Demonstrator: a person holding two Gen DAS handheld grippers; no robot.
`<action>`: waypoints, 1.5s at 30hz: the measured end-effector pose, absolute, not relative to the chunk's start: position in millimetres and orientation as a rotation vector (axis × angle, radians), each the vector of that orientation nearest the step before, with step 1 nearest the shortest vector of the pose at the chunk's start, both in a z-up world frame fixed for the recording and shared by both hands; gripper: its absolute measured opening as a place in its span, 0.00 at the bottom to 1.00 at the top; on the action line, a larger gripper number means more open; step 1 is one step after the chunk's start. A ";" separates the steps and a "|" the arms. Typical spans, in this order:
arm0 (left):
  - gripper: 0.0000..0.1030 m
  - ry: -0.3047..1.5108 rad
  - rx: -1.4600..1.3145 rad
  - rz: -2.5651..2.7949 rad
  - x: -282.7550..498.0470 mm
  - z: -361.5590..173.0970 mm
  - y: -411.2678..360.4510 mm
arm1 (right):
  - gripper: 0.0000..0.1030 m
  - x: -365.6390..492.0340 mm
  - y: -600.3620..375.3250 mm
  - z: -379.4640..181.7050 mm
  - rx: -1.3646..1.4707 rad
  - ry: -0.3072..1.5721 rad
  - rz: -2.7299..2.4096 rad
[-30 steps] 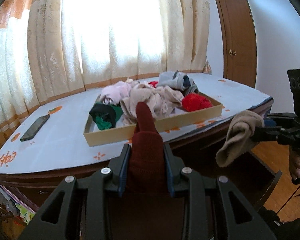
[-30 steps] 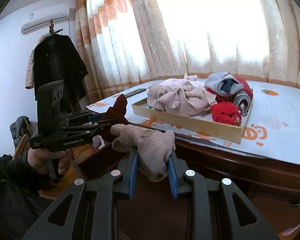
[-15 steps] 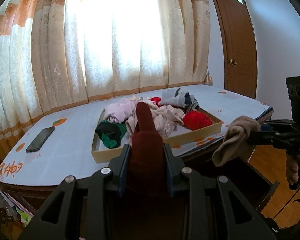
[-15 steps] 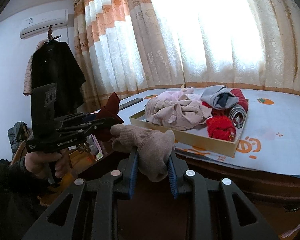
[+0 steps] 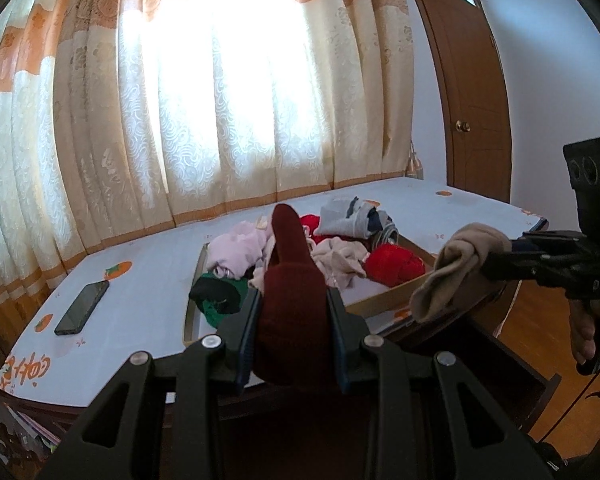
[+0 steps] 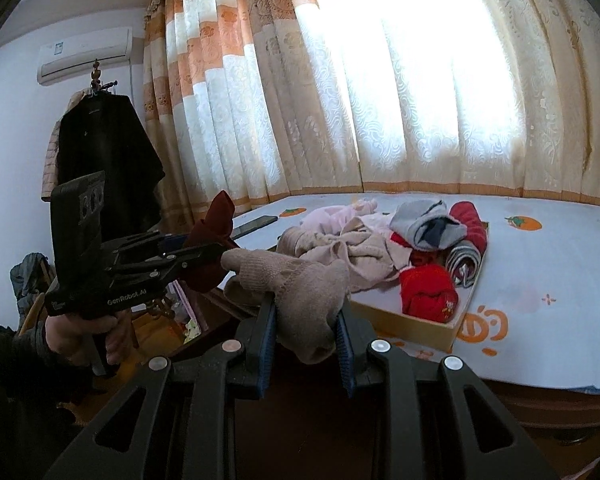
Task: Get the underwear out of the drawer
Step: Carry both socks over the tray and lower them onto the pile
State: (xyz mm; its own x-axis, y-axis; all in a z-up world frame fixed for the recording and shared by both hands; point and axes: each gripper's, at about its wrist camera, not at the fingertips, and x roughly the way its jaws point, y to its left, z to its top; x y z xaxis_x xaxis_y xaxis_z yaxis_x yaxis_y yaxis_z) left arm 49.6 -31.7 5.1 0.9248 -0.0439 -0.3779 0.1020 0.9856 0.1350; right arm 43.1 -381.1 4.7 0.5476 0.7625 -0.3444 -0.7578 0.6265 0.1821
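on the far left of the left wrist view, at about 8 o'clock, a dark phone [image 5: 82,307] lies flat on the white cloth of the table [image 5: 148,280]. to the right of it, near the centre, a shallow tray [image 5: 388,300] holds a loose heap of clothes [image 5: 340,256] in pink, green, beige, red and grey.

at 6 o'clock the left gripper [image 5: 294,322] has its jaws narrow and pressed on a dark red knit piece [image 5: 292,304], which stands up between them and folds over at the top. at 3 o'clock the right gripper [image 5: 496,260] comes in from the side and is clamped on a beige knit piece [image 5: 456,264], which hangs down limp from the jaws. both pieces are in the air in front of the table edge, near the tray but not touching it. an open drawer [image 5: 540,396] shows dark below at 4 o'clock; i cannot tell what is left in it.

in the right wrist view the same beige piece [image 6: 300,292] bulges out between the pads.

i judge both pieces are light, soft and not fragile. they are not slippery, but they stretch and sag, so a pinch on a thin edge may slip. it is better to take hold in the thick folded middle, as now.
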 end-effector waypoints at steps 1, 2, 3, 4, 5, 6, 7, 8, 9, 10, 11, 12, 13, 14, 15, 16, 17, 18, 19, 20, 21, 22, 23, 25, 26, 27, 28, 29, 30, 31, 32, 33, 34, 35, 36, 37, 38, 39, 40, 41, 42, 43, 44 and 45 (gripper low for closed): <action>0.30 0.382 0.155 -0.076 50.5 6.1 -31.9 | 0.28 45.2 -380.7 5.8 0.012 0.413 0.899; 0.30 0.380 0.158 -0.075 51.5 7.0 -32.2 | 0.28 46.3 -380.4 6.6 0.011 0.414 0.898; 0.30 0.380 0.159 -0.075 52.3 7.6 -31.9 | 0.28 47.3 -380.1 7.5 0.010 0.413 0.897; 0.30 0.379 0.161 -0.076 53.3 8.5 -31.7 | 0.28 48.4 -379.7 8.6 0.009 0.413 0.894; 0.30 0.378 0.162 -0.075 54.1 9.2 -32.0 | 0.28 49.3 -379.5 9.5 0.008 0.413 0.894; 0.30 0.377 0.163 -0.075 55.2 10.0 -31.6 | 0.28 50.1 -379.2 10.5 0.008 0.414 0.894; 0.30 0.376 0.165 -0.074 56.5 10.8 -31.1 | 0.28 51.2 -378.9 11.4 0.008 0.413 0.892; 0.30 0.376 0.166 -0.074 57.6 11.5 -31.0 | 0.28 52.3 -378.9 12.3 0.008 0.413 0.889; 0.30 0.377 0.168 -0.075 59.5 12.2 -30.7 | 0.28 53.6 -379.0 12.9 0.010 0.415 0.888; 0.30 0.378 0.169 -0.074 60.5 12.8 -30.5 | 0.28 55.7 -379.0 13.5 0.014 0.418 0.888; 0.30 0.378 0.170 -0.074 62.0 13.3 -30.3 | 0.28 57.3 -379.1 13.8 0.014 0.419 0.885; 0.30 0.378 0.171 -0.074 63.9 14.1 -30.0 | 0.28 59.3 -379.1 14.3 0.014 0.420 0.881; 0.30 0.379 0.172 -0.073 66.0 14.8 -29.4 | 0.28 61.3 -379.3 14.8 0.015 0.421 0.878; 0.30 0.380 0.170 -0.073 68.0 15.5 -28.7 | 0.28 63.0 -379.4 15.2 0.017 0.422 0.877; 0.30 0.381 0.168 -0.074 69.4 16.2 -28.7 | 0.28 65.2 -379.6 15.9 0.019 0.423 0.875; 0.30 0.381 0.167 -0.076 71.1 17.0 -28.2 | 0.28 67.2 -379.5 16.7 0.018 0.423 0.872; 0.30 0.381 0.169 -0.076 72.9 17.8 -28.0 | 0.28 68.5 -379.1 17.3 0.014 0.422 0.869; 0.30 0.380 0.173 -0.076 74.2 18.7 -28.8 | 0.28 70.2 -379.0 17.9 0.013 0.422 0.867; 0.30 0.380 0.177 -0.075 75.8 19.2 -29.2 | 0.28 72.2 -378.6 18.7 0.012 0.423 0.866; 0.30 0.379 0.180 -0.075 78.0 20.0 -29.3 | 0.28 74.4 -378.0 19.6 0.009 0.424 0.863; 0.30 0.380 0.182 -0.075 80.5 20.6 -29.4 | 0.28 75.6 -377.7 20.2 0.007 0.424 0.862; 0.30 0.380 0.183 -0.075 82.4 21.0 -29.4 | 0.28 77.7 -377.0 21.0 0.004 0.425 0.860; 0.30 0.381 0.182 -0.074 84.6 21.5 -28.9 | 0.28 80.0 -376.4 21.9 0.002 0.426 0.857; 0.30 0.384 0.181 -0.074 88.9 22.7 -27.6 | 0.28 84.7 -375.7 24.0 0.002 0.425 0.855; 0.30 0.384 0.184 -0.073 91.1 23.6 -27.0 | 0.28 86.3 -375.7 25.3 0.003 0.424 0.855; 0.30 0.385 0.187 -0.072 93.1 24.1 -26.9 | 0.28 88.8 -375.0 26.9 0.002 0.423 0.855; 0.30 0.386 0.189 -0.071 95.7 25.0 -26.7 | 0.28 90.8 -374.2 27.7 0.001 0.423 0.853; 0.30 0.387 0.189 -0.071 97.8 25.9 -26.5 | 0.28 93.1 -373.6 28.8 -0.001 0.423 0.852; 0.30 0.387 0.191 -0.071 100.6 26.7 -26.3 | 0.28 95.3 -372.7 29.9 -0.002 0.423 0.850; 0.30 0.387 0.196 -0.070 102.9 27.5 -26.6 | 0.28 97.0 -372.0 30.8 -0.003 0.423 0.848; 0.30 0.388 0.199 -0.069 104.7 28.2 -26.5 | 0.28 99.2 -371.4 31.7 -0.002 0.424 0.847; 0.30 0.389 0.201 -0.069 107.6 28.9 -26.6 | 0.28 101.2 -371.0 32.4 0.000 0.425 0.848; 0.30 0.392 0.203 -0.069 110.5 29.3 -26.7 | 0.28 103.8 -370.1 33.3 0.002 0.428 0.848; 0.30 0.394 0.204 -0.068 113.1 29.6 -26.6 | 0.28 106.2 -368.9 34.3 0.001 0.430 0.846; 0.30 0.396 0.205 -0.065 115.6 30.1 -26.7 | 0.28 108.0 -367.8 35.3 -0.001 0.429 0.843; 0.30 0.399 0.206 -0.064 118.6 30.4 -26.3 | 0.28 110.4 -366.8 36.1 0.000 0.431 0.840; 0.30 0.403 0.205 -0.063 121.6 30.8 -25.8 | 0.29 113.4 -366.1 37.0 0.005 0.433 0.840; 0.30 0.406 0.206 -0.062 124.5 31.2 -25.4 | 0.29 116.5 -365.2 37.9 0.009 0.436 0.841; 0.30 0.409 0.210 -0.059 127.4 31.5 -24.9 | 0.28 117.9 -364.6 38.8 0.010 0.437 0.840; 0.30 0.411 0.213 -0.055 130.3 31.7 -24.6 | 0.28 120.1 -363.7 39.6 0.010 0.438 0.838; 0.30 0.415 0.215 -0.051 134.1 32.1 -23.6 | 0.28 122.3 -362.9 40.4 0.011 0.440 0.838; 0.30 0.420 0.213 -0.052 137.7 32.6 -22.4 | 0.28 125.2 -362.0 41.1 0.014 0.444 0.838; 0.30 0.423 0.212 -0.051 140.2 33.0 -21.7 | 0.28 128.0 -361.3 41.7 0.017 0.447 0.836; 0.30 0.425 0.213 -0.046 143.1 33.2 -20.6 | 0.28 130.1 -360.7 42.2 0.018 0.448 0.836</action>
State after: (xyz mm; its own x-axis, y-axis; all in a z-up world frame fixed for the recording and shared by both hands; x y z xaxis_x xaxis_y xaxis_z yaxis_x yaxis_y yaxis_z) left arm 143.1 -20.6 33.2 0.9103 -0.0002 -0.4140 0.0890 0.9767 0.1953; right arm 130.1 -360.7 42.2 0.5831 0.7195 -0.3772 -0.7121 0.6762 0.1891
